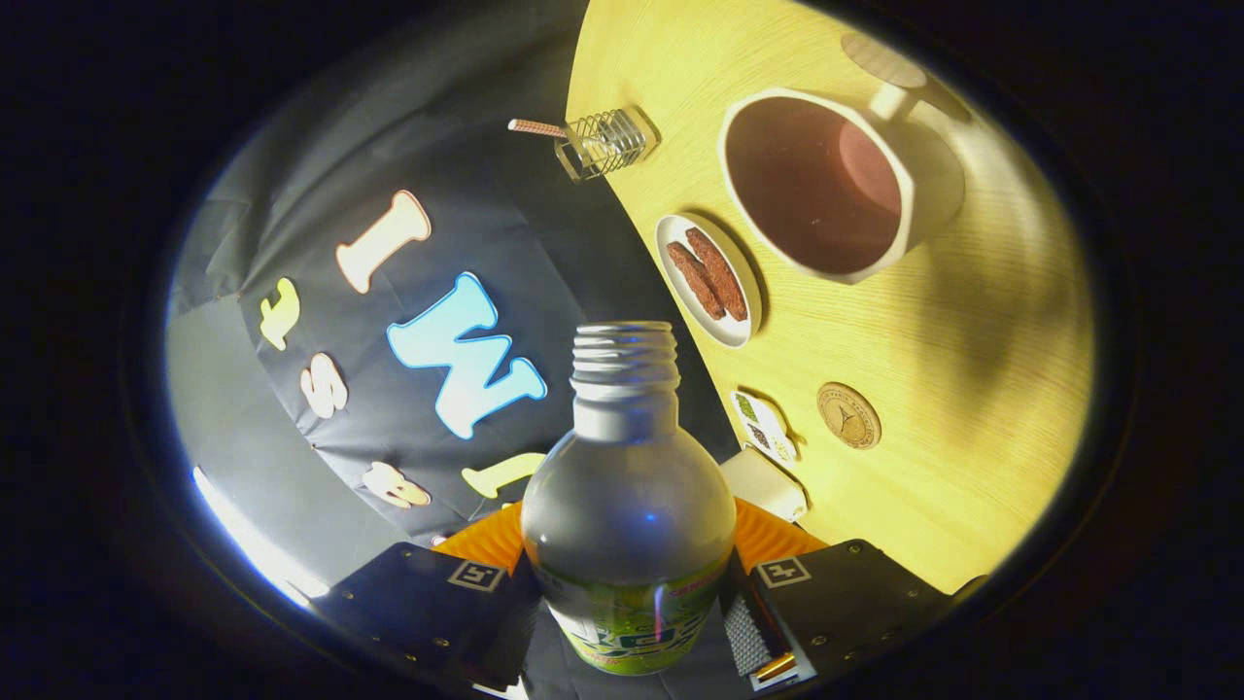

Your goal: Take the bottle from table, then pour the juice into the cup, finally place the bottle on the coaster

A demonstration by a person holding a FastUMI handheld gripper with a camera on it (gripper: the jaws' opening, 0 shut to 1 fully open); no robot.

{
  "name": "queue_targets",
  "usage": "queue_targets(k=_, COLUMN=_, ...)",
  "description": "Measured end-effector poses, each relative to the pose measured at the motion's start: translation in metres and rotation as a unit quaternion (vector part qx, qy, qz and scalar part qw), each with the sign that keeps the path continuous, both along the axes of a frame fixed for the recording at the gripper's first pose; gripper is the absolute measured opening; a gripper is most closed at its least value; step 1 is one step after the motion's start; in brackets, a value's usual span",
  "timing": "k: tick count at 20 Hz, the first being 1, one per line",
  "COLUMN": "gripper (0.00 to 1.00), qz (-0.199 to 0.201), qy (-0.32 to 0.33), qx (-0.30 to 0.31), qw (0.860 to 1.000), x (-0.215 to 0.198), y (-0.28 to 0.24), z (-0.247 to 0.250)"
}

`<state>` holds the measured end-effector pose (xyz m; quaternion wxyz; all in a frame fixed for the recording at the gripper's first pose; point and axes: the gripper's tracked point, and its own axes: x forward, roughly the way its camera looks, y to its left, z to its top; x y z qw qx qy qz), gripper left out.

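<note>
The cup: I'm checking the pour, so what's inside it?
The cup shows a dark, shaded inside; whether juice is in it cannot be told. The gripper is shut on the uncapped bottle.

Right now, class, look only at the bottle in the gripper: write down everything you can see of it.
The bottle is clear plastic with a rounded shoulder, a short neck and a threaded, uncapped mouth. A green printed label wraps its lower body. It looks clear through the shoulder; no liquid level is visible. The gripper is shut on it, a finger pressing each side at the label. Held off the table and tilted against it, its mouth points forward, short of the cup.
</note>
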<state>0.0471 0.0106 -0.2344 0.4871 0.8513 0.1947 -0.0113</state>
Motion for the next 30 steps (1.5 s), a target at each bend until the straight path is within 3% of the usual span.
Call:
queue_targets(k=10, gripper=0.78, qz=0.070, qy=-0.020, qx=-0.113, qw=0.991, x=-0.011, y=0.020, z=0.000)
queue_targets(k=16, gripper=0.78, qz=0.122, qy=-0.050, qx=-0.233, qw=0.964, x=-0.005, y=0.038, z=0.004)
queue_targets(k=20, gripper=0.78, qz=0.151, qy=-0.071, qx=-0.335, qw=0.927, x=0.007, y=0.049, z=0.001)
queue_targets(k=27, gripper=0.78, qz=0.167, qy=-0.110, qx=-0.518, qw=0.832, x=0.040, y=0.057, z=-0.007)
queue_targets(k=30, gripper=0.79, qz=0.167, qy=-0.121, qx=-0.588, qw=0.782, x=0.053, y=0.062, z=-0.013)
